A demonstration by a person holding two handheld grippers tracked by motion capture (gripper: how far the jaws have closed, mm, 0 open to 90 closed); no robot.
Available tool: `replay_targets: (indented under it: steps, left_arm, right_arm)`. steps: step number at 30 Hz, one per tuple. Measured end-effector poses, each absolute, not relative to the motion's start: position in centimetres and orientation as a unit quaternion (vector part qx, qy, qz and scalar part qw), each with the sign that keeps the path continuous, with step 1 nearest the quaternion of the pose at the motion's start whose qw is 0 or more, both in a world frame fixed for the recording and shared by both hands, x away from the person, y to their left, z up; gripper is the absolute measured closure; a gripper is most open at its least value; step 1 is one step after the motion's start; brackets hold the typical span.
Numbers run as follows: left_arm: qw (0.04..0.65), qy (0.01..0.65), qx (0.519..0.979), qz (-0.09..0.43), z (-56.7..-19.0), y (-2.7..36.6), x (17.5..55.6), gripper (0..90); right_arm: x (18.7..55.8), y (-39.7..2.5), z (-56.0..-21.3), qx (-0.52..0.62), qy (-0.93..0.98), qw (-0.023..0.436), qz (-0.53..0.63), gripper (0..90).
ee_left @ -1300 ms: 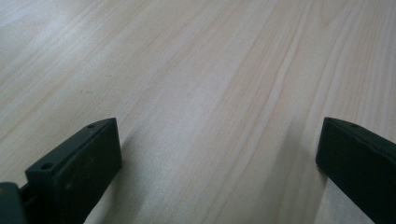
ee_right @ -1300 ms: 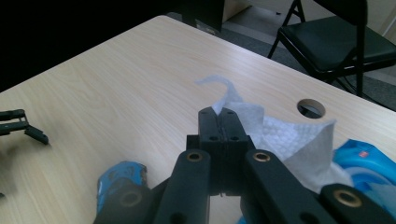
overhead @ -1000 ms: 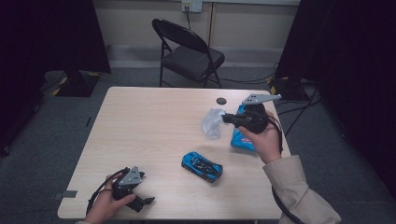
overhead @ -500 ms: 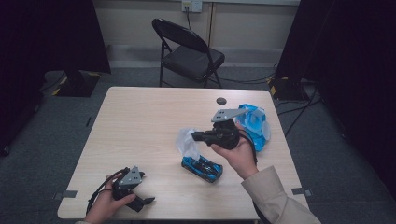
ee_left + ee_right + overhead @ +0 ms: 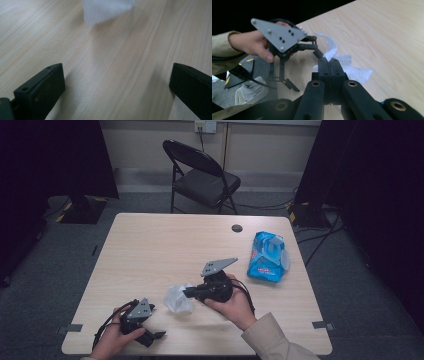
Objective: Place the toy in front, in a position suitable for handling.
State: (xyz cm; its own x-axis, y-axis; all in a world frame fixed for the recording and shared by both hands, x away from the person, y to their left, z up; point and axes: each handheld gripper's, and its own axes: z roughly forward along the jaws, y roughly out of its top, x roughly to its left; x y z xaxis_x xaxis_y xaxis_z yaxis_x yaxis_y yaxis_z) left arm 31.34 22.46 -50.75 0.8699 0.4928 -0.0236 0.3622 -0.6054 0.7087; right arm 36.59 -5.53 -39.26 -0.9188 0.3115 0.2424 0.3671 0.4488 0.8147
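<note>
blue wipes pack (image 5: 266, 256), printed label too small to read

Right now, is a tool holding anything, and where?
The right tool pinches the white wipe by its upper edge. The left tool is open, holding nothing.

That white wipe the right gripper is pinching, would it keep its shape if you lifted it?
Probably not. The white wipe looks thin and crumpled, with one corner curling, so it is likely floppy. Bunched small in the right gripper, it seems very light. Dragged over the table, it would likely fold.
</note>
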Motion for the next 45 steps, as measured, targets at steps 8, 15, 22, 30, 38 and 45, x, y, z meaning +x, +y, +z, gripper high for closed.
replay_targets:
  steps: [8,15,22,30,38,45]
  left_arm:
    - [0.373,0.239,0.892,0.087,-50.7,22.5,31.3,0.0]
    - [0.374,0.240,0.892,0.087,-50.8,22.5,31.3,0.0]
    - [0.376,0.242,0.890,0.087,-50.8,22.4,31.3,0.0]
    - [0.376,0.241,0.891,0.087,-50.8,22.4,31.3,0.0]
    - [0.376,0.242,0.890,0.087,-50.8,22.4,31.3,0.0]
    - [0.374,0.240,0.892,0.087,-50.8,22.5,31.3,0.0]
  right_arm:
    - [36.1,-4.0,-42.2,-0.194,-0.862,0.046,-0.466,90.0]
    - [36.3,-3.5,-43.9,-0.198,-0.868,0.042,-0.453,90.0]
    - [36.9,-4.0,-45.1,-0.212,-0.872,0.019,-0.441,86.9]
    - [36.9,-5.0,-45.5,-0.213,-0.872,-0.008,-0.440,69.6]
    - [36.4,-6.6,-45.2,-0.213,-0.870,-0.021,-0.444,46.3]
    - [35.9,-8.9,-44.8,-0.210,-0.867,-0.028,-0.451,37.6]
